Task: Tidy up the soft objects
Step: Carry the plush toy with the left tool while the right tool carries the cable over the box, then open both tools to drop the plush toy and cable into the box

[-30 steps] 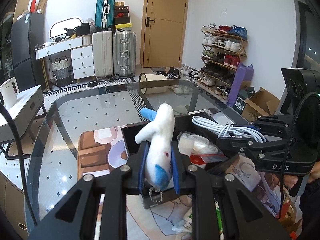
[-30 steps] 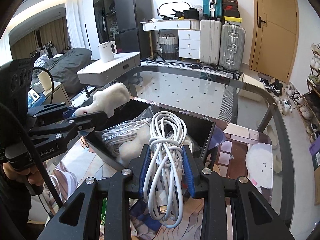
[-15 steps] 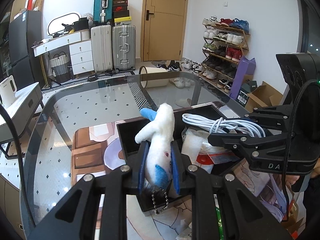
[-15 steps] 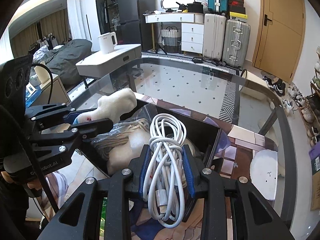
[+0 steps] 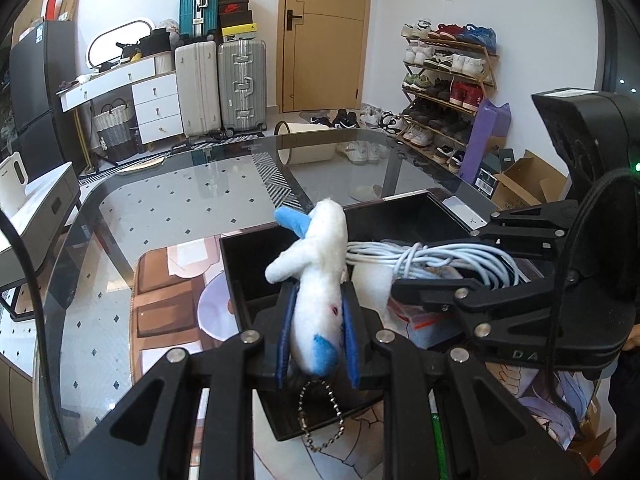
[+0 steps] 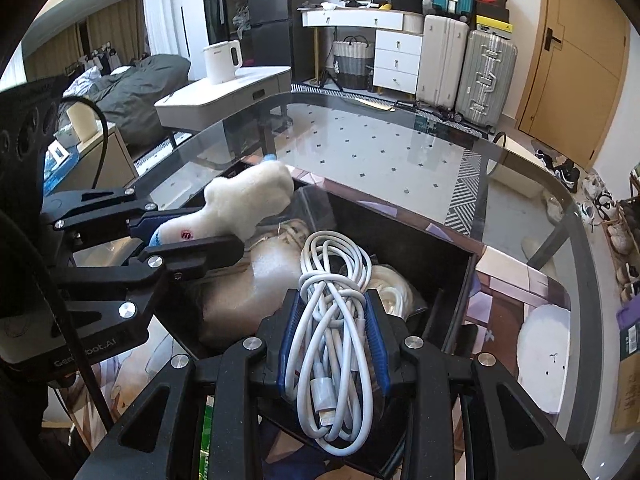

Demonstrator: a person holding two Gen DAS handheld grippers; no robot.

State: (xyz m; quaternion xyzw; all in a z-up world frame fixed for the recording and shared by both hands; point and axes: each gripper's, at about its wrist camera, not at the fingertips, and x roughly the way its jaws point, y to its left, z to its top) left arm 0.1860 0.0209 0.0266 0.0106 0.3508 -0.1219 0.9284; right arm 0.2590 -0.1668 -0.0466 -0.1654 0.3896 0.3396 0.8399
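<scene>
My left gripper [image 5: 318, 302] is shut on a white plush toy [image 5: 318, 276] with blue patches and a bead chain, held over the near left part of a black open box [image 5: 404, 210]. The toy also shows in the right wrist view [image 6: 244, 200]. My right gripper [image 6: 332, 304] is shut on a coiled white cable [image 6: 334, 308] over the same box [image 6: 460, 280]. The cable shows in the left wrist view [image 5: 420, 258]. Clear bags with pale items [image 6: 256, 280] lie inside the box.
The box sits on a printed mat [image 5: 164, 292] on a glass table [image 5: 168, 200]. A white round item [image 6: 542, 348] shows at the table's right. Suitcases [image 5: 220, 84], a shoe rack [image 5: 448, 92] and a white side table [image 6: 224, 92] stand beyond.
Both grippers have moved forward and lower over the black box, the toy and the cable still held. The box looks closer in both views.
</scene>
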